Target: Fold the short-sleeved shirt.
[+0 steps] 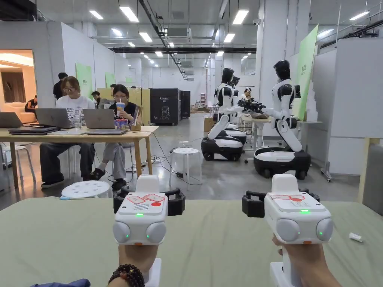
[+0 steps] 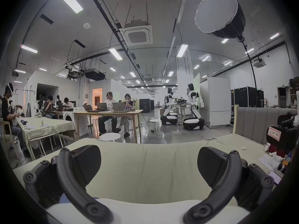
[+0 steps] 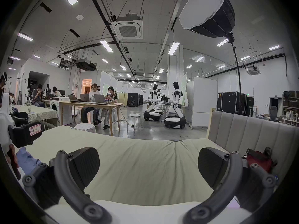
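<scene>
The person holds both tools level above a bed covered with a pale green sheet (image 1: 209, 239), pointing toward the far edge. The left gripper (image 2: 148, 164) has its jaws spread wide apart with nothing between them; the right gripper (image 3: 148, 164) is the same, jaws wide and empty. A bunched blue shirt (image 3: 26, 158) lies at the near left corner of the bed, below and beside the left hand (image 1: 136, 258), touching neither tool. A small white scrap (image 1: 355, 237) rests near the right edge. A red bag (image 3: 258, 160) sits against the grey padded headboard (image 3: 252, 130) at the right side; its contents are hidden.
</scene>
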`<action>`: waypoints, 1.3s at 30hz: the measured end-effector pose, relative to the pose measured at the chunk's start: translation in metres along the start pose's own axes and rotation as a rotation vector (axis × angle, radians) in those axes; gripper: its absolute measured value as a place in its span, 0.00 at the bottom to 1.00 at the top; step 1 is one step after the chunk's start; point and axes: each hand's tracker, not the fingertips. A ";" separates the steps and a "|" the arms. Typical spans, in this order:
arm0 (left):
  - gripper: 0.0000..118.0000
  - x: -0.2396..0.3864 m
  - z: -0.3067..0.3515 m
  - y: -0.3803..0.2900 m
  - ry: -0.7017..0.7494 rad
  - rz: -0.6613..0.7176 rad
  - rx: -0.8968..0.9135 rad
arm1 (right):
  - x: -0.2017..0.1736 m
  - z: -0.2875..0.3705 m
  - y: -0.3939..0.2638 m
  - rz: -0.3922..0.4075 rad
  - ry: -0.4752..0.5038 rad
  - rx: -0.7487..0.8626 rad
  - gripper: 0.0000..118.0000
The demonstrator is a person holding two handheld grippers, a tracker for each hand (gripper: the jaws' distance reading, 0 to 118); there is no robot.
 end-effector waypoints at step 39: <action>1.00 0.002 -0.001 -0.004 -0.015 -0.016 -0.009 | -0.005 -0.004 -0.002 0.009 -0.045 0.002 1.00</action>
